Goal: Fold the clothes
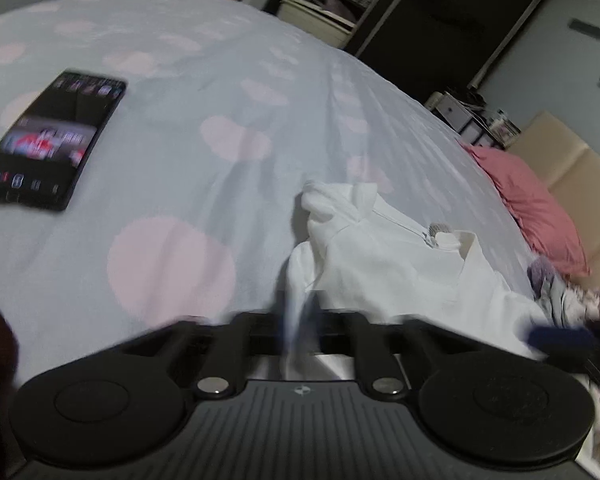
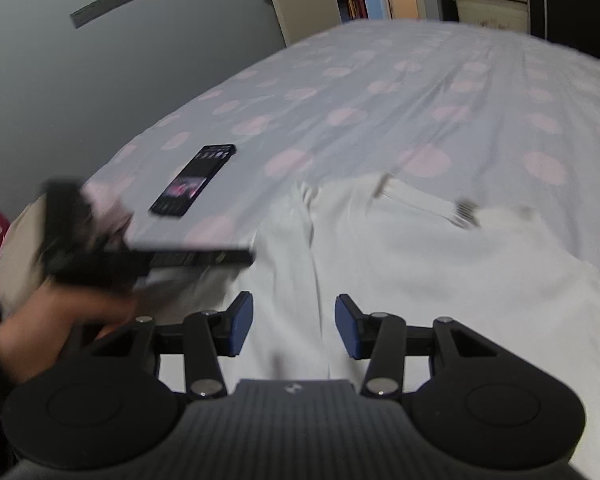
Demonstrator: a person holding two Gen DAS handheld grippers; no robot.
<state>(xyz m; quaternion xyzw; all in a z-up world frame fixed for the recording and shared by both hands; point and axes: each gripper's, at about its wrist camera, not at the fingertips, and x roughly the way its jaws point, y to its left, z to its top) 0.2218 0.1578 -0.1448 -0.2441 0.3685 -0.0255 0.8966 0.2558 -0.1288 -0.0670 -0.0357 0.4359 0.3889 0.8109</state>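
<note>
On the bed sheet [image 2: 380,92] — pale blue with pink dots — lies the white garment [image 2: 420,264], spread flat and somewhat rumpled, its zip and collar end toward the far side of the sheet. A lit phone [image 2: 194,180] rests face-up on the sheet to the left of the garment, apart from it and not touching.

The right gripper [image 2: 294,326] hangs just above the near part of the garment with its blue-padded fingers [image 2: 242,326] spread wide and nothing between them; a lengthwise crease of white cloth runs under the gap. In the right wrist view the left gripper [image 2: 236,257] reaches in at the garment's left edge, badly blurred, with the person's hand [image 2: 60,320] behind it.

In the left wrist view, that gripper [image 1: 300,328] has its linkage drawn in and a strip of the white garment [image 1: 380,264] rising up between the fingers — so it is clamped on the cloth, though the fingertips themselves are smeared by blur. Beyond the garment's right side a pink pillow [image 1: 536,208] lies against the edge of the bed, with a small heap of other clothes [image 1: 564,300] just beside the garment's near right corner. The phone [image 1: 48,144] shows here too, well to the left of the garment.
</note>
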